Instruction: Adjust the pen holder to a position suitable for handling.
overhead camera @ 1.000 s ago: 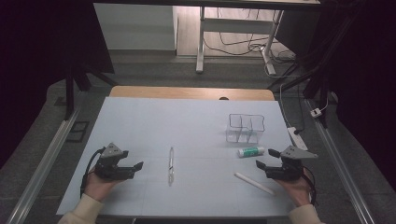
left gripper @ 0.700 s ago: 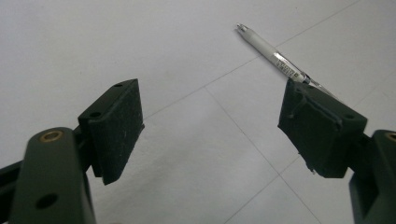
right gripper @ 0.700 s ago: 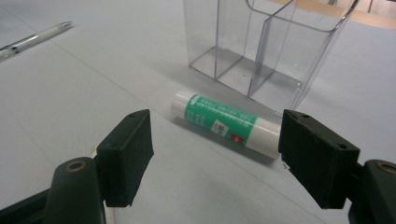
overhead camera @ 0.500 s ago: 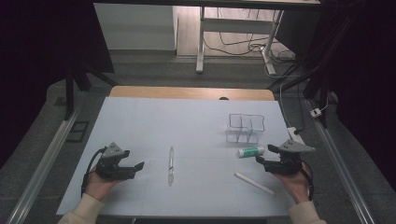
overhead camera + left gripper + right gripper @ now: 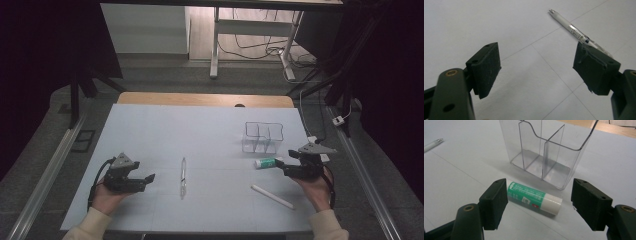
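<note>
In the high view we see, nearest the lower edge, two sleeved forearms coming in. The left gripper (image 5: 146, 179) sits at the lower left, its fingers spread over bare tabletop (image 5: 165, 130). In the left gripper view those fingers (image 5: 486, 67) stand wide apart with nothing between them, and a white pen (image 5: 576, 31) runs up to the upper right, its near end hidden behind the right-hand finger. Small dark print on the pen's barrel is too fine for us to read.

At the lower right of the high view, a white stick (image 5: 272, 196) lies slanted on the tabletop, just left of the person's right hand (image 5: 316, 187). The right gripper (image 5: 280, 167) is above it, its fingers spread and pointing left toward a glue stick (image 5: 265, 162).

In the right gripper view the glue stick (image 5: 534, 197) lies on its side at centre frame, between the open fingers (image 5: 495, 202) but beyond them, untouched. Its label is green with white writing we cannot make out, and its right end is white.

Just beyond the glue stick stands a clear plastic organizer (image 5: 544, 150), upright, split into compartments by clear dividers. In the high view it (image 5: 262, 137) sits just above the glue stick, and the pen (image 5: 183, 176) lies near the frame's middle, well apart from both.
</note>
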Demonstrator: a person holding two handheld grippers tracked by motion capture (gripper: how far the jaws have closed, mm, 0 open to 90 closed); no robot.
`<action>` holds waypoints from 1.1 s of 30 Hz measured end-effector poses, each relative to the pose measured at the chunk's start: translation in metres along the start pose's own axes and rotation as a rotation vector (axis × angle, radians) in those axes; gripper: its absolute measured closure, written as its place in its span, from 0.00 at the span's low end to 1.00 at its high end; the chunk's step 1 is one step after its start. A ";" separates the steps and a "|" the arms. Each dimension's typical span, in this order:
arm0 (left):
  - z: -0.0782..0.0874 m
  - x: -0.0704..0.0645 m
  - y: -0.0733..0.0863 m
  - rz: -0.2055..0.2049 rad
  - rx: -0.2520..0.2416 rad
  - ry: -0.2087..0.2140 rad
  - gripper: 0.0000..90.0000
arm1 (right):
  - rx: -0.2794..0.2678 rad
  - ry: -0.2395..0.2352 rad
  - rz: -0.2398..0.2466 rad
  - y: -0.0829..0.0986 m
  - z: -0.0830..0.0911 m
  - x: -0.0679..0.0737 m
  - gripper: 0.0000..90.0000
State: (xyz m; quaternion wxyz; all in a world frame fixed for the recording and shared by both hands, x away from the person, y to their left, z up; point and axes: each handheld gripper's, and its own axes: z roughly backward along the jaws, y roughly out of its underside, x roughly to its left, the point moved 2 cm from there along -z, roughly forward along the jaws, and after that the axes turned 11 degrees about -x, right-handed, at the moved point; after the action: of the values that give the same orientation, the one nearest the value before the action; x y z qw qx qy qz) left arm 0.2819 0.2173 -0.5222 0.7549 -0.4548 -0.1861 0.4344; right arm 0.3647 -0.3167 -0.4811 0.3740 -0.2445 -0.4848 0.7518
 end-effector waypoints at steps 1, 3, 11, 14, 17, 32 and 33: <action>0.000 0.000 0.000 0.001 0.001 0.001 0.25 | 0.004 0.003 0.002 -0.001 -0.001 0.000 0.32; 0.000 0.000 0.000 0.002 0.002 0.001 0.25 | 0.003 0.005 -0.003 -0.002 -0.003 -0.002 0.33; 0.000 0.002 0.001 0.007 0.006 -0.002 0.25 | 0.009 0.033 0.002 -0.010 -0.008 -0.008 0.35; 0.000 0.003 0.001 0.008 0.005 -0.002 0.25 | 0.016 0.041 -0.016 -0.012 -0.010 -0.012 0.35; 0.000 0.003 0.002 0.005 0.007 -0.005 0.25 | 0.021 0.061 -0.009 -0.015 -0.011 -0.017 0.37; -0.002 0.001 0.002 -0.009 0.012 0.001 0.25 | 0.088 0.135 -0.015 -0.014 -0.023 -0.037 0.80; -0.002 0.001 0.002 -0.009 0.012 0.001 0.25 | 0.097 0.142 -0.017 -0.013 -0.024 -0.039 0.84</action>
State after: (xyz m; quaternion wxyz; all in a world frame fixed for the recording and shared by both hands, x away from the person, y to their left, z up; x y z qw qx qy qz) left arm 0.2828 0.2180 -0.5251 0.7597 -0.4497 -0.1850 0.4318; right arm 0.4097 -0.3313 -0.4788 0.4252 -0.2749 -0.4221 0.7520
